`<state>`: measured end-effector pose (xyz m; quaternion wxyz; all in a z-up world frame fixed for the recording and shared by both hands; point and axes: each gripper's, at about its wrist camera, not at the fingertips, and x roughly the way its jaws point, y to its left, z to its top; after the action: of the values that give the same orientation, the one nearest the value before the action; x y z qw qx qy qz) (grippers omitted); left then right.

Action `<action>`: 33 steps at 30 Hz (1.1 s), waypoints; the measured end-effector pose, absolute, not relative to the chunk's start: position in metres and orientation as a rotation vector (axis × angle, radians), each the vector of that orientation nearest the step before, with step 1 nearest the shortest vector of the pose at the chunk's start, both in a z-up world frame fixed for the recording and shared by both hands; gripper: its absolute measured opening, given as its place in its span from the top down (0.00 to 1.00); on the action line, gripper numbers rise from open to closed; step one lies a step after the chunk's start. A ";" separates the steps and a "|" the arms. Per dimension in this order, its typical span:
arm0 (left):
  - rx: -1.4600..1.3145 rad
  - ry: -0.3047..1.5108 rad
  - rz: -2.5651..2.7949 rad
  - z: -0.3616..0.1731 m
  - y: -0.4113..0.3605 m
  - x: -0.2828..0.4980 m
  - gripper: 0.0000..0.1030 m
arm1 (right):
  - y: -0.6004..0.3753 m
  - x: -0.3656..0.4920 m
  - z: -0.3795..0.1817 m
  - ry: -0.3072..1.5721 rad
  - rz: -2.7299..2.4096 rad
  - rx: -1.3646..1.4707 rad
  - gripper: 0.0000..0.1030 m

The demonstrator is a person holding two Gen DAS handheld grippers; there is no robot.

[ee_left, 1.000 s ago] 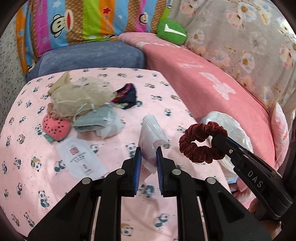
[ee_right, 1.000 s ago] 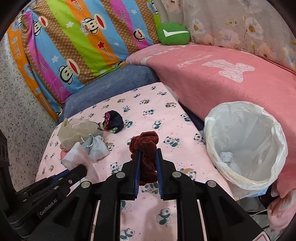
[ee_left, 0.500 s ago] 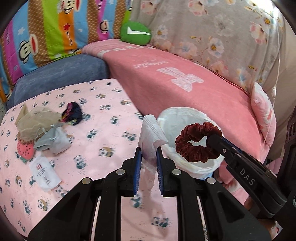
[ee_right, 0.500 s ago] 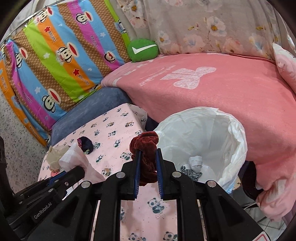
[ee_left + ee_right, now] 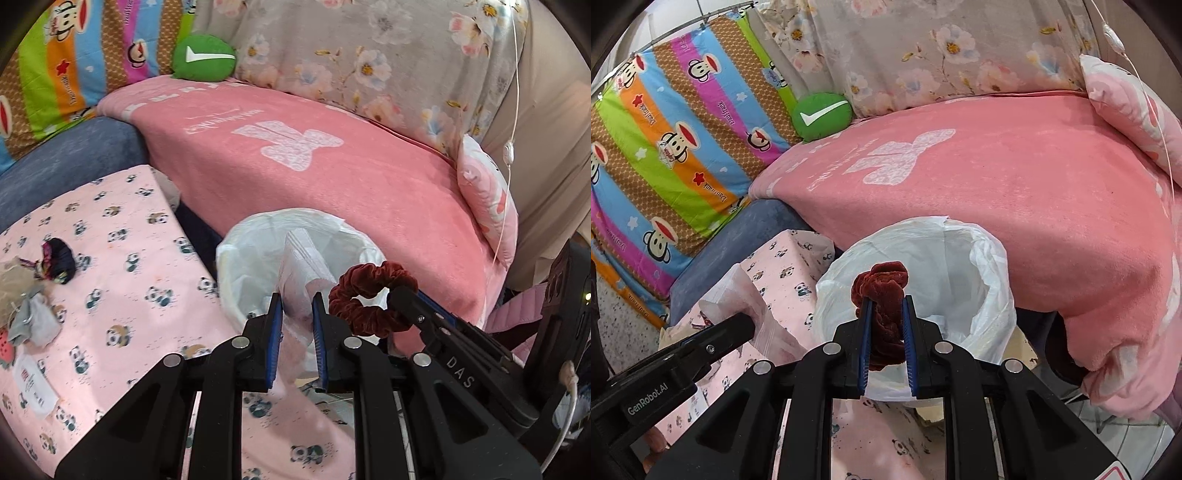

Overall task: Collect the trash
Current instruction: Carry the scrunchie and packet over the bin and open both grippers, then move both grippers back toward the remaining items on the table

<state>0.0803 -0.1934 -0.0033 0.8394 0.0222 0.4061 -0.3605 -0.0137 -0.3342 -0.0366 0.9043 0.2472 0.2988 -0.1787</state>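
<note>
My left gripper (image 5: 297, 304) is shut on a crumpled white plastic wrapper (image 5: 304, 269) and holds it over the near rim of the bin lined with a white bag (image 5: 236, 258). My right gripper (image 5: 885, 306) is shut on a dark red velvet scrunchie (image 5: 882, 291), held above the bin's near rim (image 5: 993, 258). In the left wrist view the scrunchie (image 5: 369, 299) and the right gripper (image 5: 402, 295) show at the right; in the right wrist view the wrapper (image 5: 738, 291) and the left gripper (image 5: 748, 321) show at the left.
A panda-print pink table (image 5: 122, 295) at the left carries a dark cloth ball (image 5: 59, 254), a grey wad (image 5: 33, 321) and a white packet (image 5: 33, 384). A pink-blanketed sofa (image 5: 332, 177) stands behind the bin, with a green cushion (image 5: 205, 57).
Both grippers have swung right from over the table to the bin, carrying the wrapper and the scrunchie. The bin now sits right under both held items.
</note>
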 end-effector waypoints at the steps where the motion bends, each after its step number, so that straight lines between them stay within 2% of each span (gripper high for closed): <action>1: 0.049 0.861 -0.769 -0.003 -0.198 0.081 0.85 | -0.338 -0.014 -0.038 0.618 -0.375 0.515 0.85; 7: 0.054 0.855 -0.800 -0.003 -0.219 0.091 0.83 | -0.351 -0.010 -0.043 0.624 -0.396 0.519 0.85; 10: 0.047 0.841 -0.808 0.000 -0.221 0.097 0.79 | -0.355 -0.004 -0.044 0.625 -0.399 0.519 0.84; 13: 0.036 0.831 -0.792 0.002 -0.219 0.101 0.61 | -0.355 0.004 -0.043 0.626 -0.396 0.509 0.80; 14: 0.029 0.829 -0.778 0.003 -0.217 0.103 0.51 | -0.354 0.006 -0.043 0.625 -0.394 0.507 0.80; 15: 0.021 0.825 -0.762 0.003 -0.215 0.105 0.44 | -0.353 0.007 -0.043 0.621 -0.396 0.504 0.79; 16: 0.015 0.821 -0.749 0.003 -0.212 0.106 0.41 | -0.352 0.009 -0.043 0.622 -0.395 0.503 0.78; 17: 0.011 0.822 -0.731 0.002 -0.207 0.107 0.37 | -0.351 0.010 -0.043 0.623 -0.391 0.501 0.73; 19: 0.003 0.826 -0.710 0.000 -0.200 0.110 0.36 | -0.347 0.012 -0.042 0.623 -0.396 0.497 0.64; 25: -0.039 0.854 -0.633 -0.009 -0.170 0.117 0.36 | -0.333 0.017 -0.042 0.637 -0.373 0.489 0.62; 29: -0.061 0.863 -0.582 -0.015 -0.147 0.117 0.36 | -0.317 0.019 -0.042 0.647 -0.351 0.474 0.55; 33: -0.089 0.880 -0.511 -0.023 -0.117 0.118 0.36 | -0.297 0.023 -0.041 0.661 -0.320 0.453 0.54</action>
<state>0.1178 -0.1170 -0.0227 0.8725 -0.0425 0.4210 -0.2446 0.0230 -0.2967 -0.0410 0.9084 0.2195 0.3202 -0.1552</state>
